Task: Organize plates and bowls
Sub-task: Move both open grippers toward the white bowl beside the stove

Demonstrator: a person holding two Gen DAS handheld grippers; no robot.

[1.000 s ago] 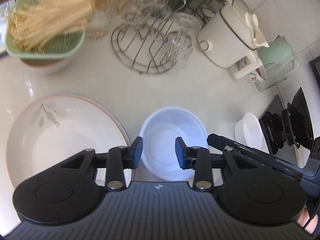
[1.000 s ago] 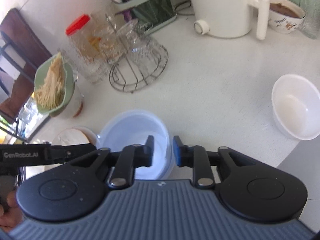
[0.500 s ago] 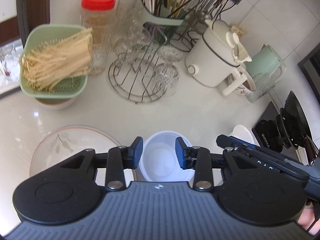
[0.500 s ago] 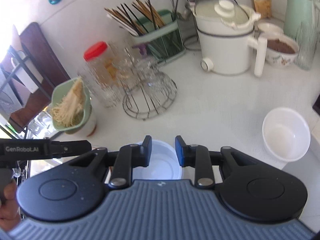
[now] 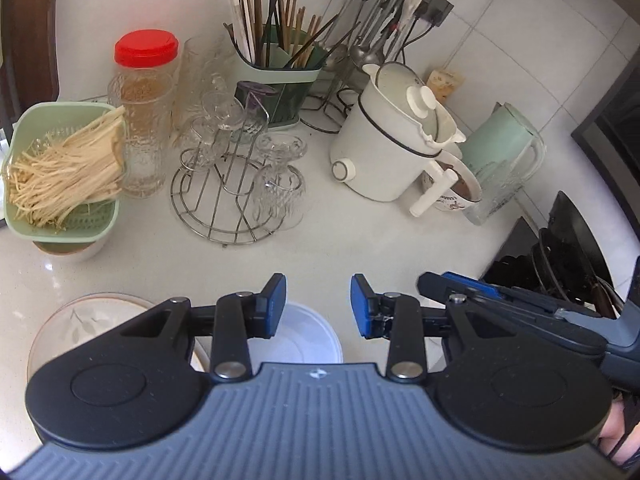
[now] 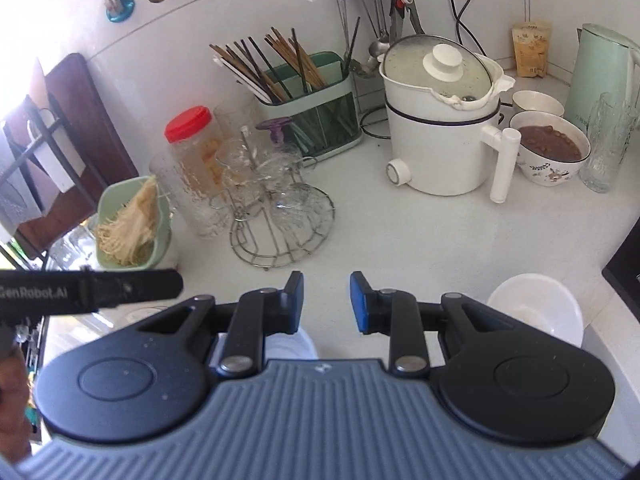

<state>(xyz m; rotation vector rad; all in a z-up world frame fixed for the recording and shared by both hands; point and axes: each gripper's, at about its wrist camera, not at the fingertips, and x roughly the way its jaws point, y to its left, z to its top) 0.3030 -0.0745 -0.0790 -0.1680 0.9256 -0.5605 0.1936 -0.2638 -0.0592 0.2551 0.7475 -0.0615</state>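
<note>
Gaping apart and holding nothing, the left gripper (image 5: 318,306) and right gripper (image 6: 326,302) hover above the translucent plastic bowl (image 5: 306,338) on the desk (image 5: 360,236), between the leaf-patterned plate (image 5: 80,326) and the white bowl (image 6: 538,308). A blind descent could clip that bowl's rim and skid it into the plate. Most of the bowl is hidden under the fingers.

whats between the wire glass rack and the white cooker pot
Nothing: bare white counter separates the wire rack from the cooker pot, seen in the right wrist view.
</note>
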